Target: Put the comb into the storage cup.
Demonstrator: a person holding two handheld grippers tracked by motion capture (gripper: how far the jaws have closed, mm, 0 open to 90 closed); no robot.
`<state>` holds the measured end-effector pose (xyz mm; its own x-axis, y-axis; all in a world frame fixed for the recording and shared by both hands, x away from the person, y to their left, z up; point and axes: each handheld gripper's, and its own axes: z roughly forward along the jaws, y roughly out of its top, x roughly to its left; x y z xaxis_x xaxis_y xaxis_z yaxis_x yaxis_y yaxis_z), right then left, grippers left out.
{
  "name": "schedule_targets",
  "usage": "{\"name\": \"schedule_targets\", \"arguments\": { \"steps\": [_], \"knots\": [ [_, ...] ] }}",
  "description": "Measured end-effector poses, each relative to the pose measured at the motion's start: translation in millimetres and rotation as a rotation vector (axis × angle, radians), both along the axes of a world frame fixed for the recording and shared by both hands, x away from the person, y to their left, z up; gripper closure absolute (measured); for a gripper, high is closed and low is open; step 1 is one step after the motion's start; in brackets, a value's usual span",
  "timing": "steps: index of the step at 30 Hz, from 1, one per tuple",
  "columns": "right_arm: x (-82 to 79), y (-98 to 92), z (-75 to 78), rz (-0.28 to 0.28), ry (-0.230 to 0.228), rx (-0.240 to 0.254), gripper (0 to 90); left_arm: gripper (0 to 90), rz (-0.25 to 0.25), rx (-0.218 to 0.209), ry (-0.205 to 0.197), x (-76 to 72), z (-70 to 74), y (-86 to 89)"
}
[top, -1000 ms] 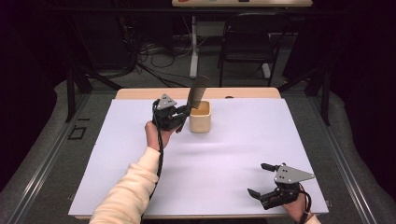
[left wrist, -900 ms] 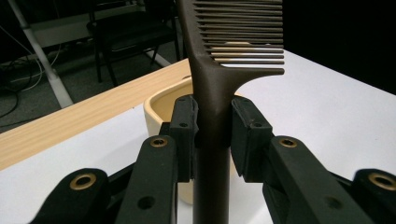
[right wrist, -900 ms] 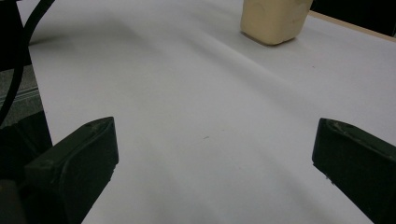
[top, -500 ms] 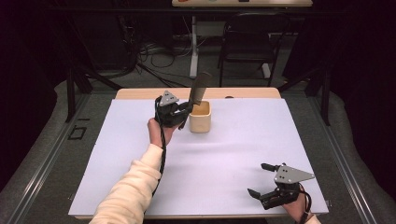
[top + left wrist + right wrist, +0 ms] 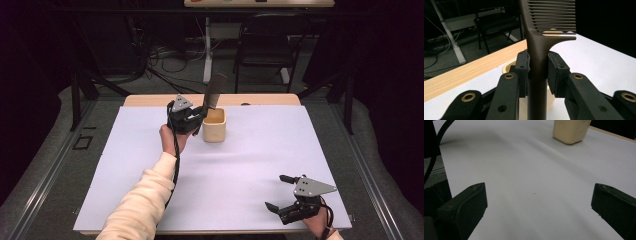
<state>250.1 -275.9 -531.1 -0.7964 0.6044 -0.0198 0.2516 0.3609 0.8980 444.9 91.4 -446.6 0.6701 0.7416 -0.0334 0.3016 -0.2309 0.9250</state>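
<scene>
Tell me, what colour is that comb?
Dark brown comb; the left gripper view shows it best.

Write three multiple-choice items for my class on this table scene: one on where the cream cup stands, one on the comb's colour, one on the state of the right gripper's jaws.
1. Where does the cream plastic cup stand on the white table mat?
A. Near the far edge
B. At the near right corner
C. Off the mat, on the floor

2. What colour is the toothed plastic comb?
A. Bright red
B. Dark brown
C. White

3. How do the jaws of the right gripper stand?
A. Shut on the comb
B. Shut on the cup
C. Open, with nothing between them

Answers:
1 A: the high view shows the cup close to the mat's far edge.
2 B: the left gripper clamps its dark brown handle.
3 C: the right gripper view shows bare mat between wide jaws.
</scene>
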Motion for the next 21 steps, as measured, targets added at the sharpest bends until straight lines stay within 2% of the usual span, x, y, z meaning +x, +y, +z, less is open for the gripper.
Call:
{"name": "schedule_targets", "arguments": {
  "steps": [21],
  "knots": [
    [0.2, -0.2, -0.1, 0.002, -0.003, 0.001, 0.0, 72.3, 0.017, -0.024, -0.031, 3.7, 3.7, -5.4]
  ]
}}
